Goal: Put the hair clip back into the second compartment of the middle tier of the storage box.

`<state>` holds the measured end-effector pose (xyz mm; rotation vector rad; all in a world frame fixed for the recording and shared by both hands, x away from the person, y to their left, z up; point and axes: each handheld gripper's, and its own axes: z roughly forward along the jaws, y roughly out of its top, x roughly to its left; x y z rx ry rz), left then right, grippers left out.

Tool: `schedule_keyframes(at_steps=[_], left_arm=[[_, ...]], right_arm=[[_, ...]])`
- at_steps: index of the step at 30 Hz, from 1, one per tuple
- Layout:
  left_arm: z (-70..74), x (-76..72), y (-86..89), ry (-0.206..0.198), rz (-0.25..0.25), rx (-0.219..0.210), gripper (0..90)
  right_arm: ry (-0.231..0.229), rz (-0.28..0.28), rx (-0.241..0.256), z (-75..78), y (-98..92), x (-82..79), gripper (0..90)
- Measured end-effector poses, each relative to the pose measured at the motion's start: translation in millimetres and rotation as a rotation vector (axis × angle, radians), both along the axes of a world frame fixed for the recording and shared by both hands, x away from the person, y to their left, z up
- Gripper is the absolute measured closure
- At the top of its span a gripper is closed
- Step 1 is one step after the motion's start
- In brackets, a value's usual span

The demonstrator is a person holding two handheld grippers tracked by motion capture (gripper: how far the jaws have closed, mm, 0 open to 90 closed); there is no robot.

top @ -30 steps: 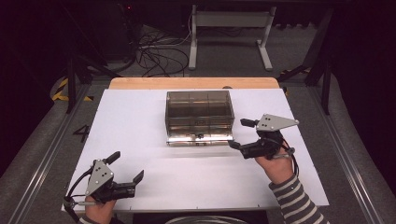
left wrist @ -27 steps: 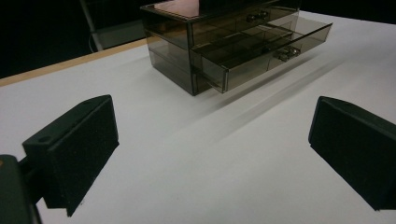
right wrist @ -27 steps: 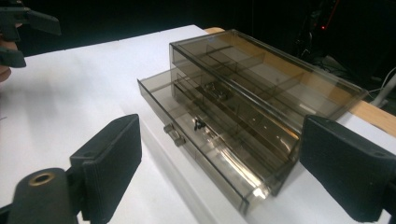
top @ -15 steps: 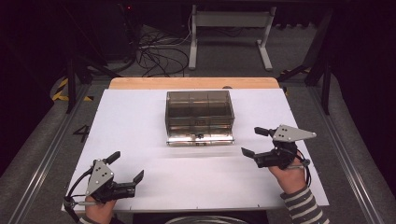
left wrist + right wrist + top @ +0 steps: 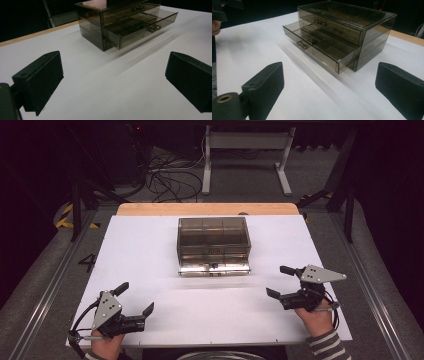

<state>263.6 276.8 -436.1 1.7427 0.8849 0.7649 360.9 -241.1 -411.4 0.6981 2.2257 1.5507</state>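
A smoky clear drawer box (image 5: 213, 237) stands at the middle of the white table (image 5: 140, 250). Its lower drawer (image 5: 214, 269) is pulled out part way; the upper drawer (image 5: 329, 26) is pushed in. The open drawer (image 5: 319, 48) has dividers, and a small dark thing I cannot identify lies inside. My left gripper (image 5: 135, 298) rests open near the table's front left corner, holding nothing. My right gripper (image 5: 279, 281) is open and holds nothing, to the right of the box and nearer the front. The box (image 5: 120, 22) lies well beyond the left gripper (image 5: 112, 82), and beyond the right gripper (image 5: 329, 87) too.
A wooden strip (image 5: 207, 209) runs along the table's far edge. Behind it on the floor are a metal stand (image 5: 245, 150) and a tangle of cables (image 5: 165, 170). Metal rails flank the table. The other hand (image 5: 217, 15) shows at the top left of the right gripper view.
My right gripper has drawn back from the box's front right corner, moving right and toward the table's near edge. The left gripper has stayed put.
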Motion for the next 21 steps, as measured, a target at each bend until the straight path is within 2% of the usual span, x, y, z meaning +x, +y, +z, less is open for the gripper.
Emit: schedule_keyframes(at_steps=[8, 21], left_arm=[[0.0, 0.5, 0.0, 0.004, -0.001, 0.007, 2.4], [-0.4, 1.8, -0.5, 0.009, -0.005, 0.013, 2.4]], right_arm=[[0.014, -0.005, 0.010, -15.3, -5.7, -5.4, 6.1], [0.028, -0.036, -0.021, -33.9, -8.3, -12.4, 5.3]])
